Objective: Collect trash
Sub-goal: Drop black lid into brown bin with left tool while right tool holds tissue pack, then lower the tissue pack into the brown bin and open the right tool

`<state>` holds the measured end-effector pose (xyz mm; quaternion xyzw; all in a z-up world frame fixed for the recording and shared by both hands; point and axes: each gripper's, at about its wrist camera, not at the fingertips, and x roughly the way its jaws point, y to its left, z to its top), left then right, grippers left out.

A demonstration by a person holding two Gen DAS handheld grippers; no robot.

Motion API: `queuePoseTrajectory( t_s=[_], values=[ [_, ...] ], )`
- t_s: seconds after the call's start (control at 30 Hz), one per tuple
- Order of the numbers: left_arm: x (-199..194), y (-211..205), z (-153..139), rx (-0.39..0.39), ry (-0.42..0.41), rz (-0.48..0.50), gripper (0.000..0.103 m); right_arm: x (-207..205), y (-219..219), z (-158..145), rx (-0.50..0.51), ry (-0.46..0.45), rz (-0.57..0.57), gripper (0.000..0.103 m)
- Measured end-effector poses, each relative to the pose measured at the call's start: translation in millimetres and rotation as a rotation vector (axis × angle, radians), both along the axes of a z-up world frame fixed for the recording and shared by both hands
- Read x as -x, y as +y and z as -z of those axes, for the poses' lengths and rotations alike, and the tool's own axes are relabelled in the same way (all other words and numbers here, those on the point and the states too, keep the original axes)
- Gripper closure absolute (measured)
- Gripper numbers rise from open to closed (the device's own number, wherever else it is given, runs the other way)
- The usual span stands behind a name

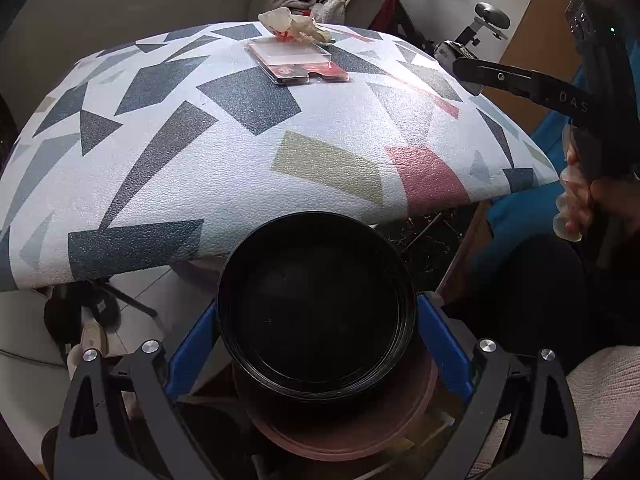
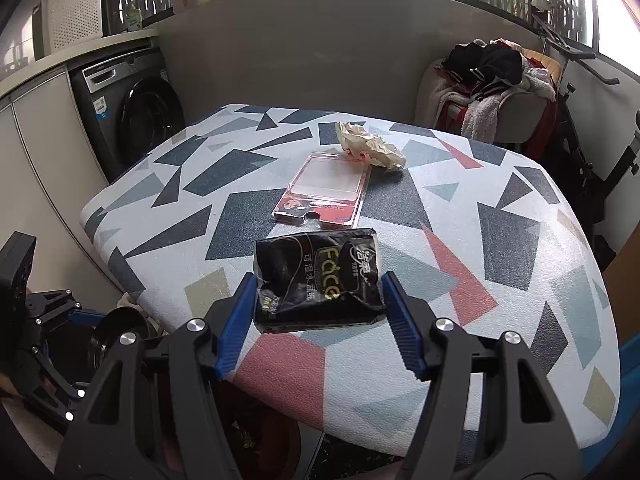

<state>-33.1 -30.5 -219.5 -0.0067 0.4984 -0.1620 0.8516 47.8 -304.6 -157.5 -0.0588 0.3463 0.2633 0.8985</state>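
Left wrist view: left tongs (image 1: pixel 318 344) clamp the black bin (image 1: pixel 316 304) below the desk (image 1: pixel 180 168) edge.
Right tongs (image 2: pixel 318 316) grip the black tissue pack (image 2: pixel 318 280), long axis crosswise; the bin waits to its left, plastic package (image 2: pixel 324 188) and crumpled paper (image 2: pixel 368 144) lie beyond.

Black bowl (image 1: pixel 316 312), black packet (image 2: pixel 318 280), geometric-patterned tablecloth (image 2: pixel 480 240)

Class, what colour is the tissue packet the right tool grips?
Black with gold lettering; the tissue packet shows best in the right wrist view.
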Motion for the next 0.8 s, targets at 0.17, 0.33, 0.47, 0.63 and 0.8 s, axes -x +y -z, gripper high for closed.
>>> queuePoseTrajectory(
  t_s=[0.17, 0.33, 0.47, 0.63, 0.8],
  values=[
    [-3, 3, -6, 0.000, -0.012, -0.015, 0.008, 9, 8, 7, 0.033, 0.000, -0.026, 0.039],
    [-8, 19, -17, 0.004, -0.042, -0.082, 0.007, 17, 16, 13, 0.042, 0.010, -0.059, 0.039],
    [-12, 36, -32, 0.009, -0.089, -0.141, 0.007, 23, 24, 18, 0.046, 0.027, -0.086, 0.039],
    [-16, 57, -52, -0.007, -0.145, -0.221, 0.007, 34, 34, 26, 0.045, 0.068, -0.138, 0.039],
    [-18, 78, -63, -0.011, -0.171, -0.287, 0.006, 51, 50, 39, 0.066, 0.117, -0.218, 0.039]
  ],
)
